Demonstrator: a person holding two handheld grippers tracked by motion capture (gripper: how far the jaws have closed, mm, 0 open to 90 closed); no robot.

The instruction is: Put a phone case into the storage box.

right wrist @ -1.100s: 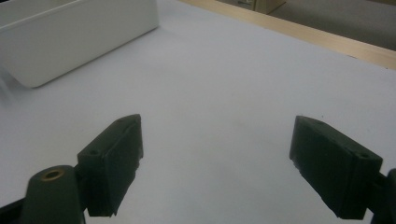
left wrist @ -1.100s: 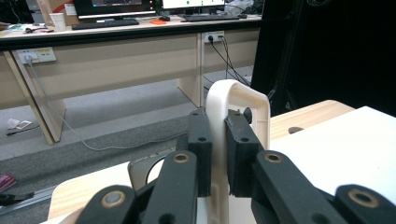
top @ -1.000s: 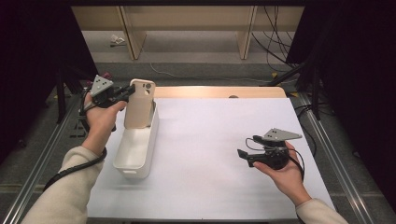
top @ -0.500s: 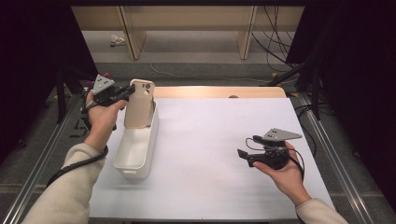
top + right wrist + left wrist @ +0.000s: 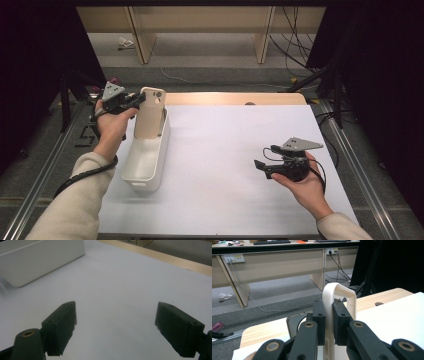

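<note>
While my left gripper [image 5: 139,99] clamps the top edge of the beige phone case [image 5: 150,112], the case stands upright at the far end of the white bin [image 5: 142,167], its lower end inside. In the left gripper view both pads press its rim. My right gripper [image 5: 260,166] hangs with jaws spread wide and empty over the white sheet [image 5: 220,150], well apart from the bin.

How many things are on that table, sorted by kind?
Phone case, beige, standing in the bin: 1
White plastic bin: 1
Hand-held grippers, left gripper clamped on the case, right gripper open: 2
Total: 4
</note>
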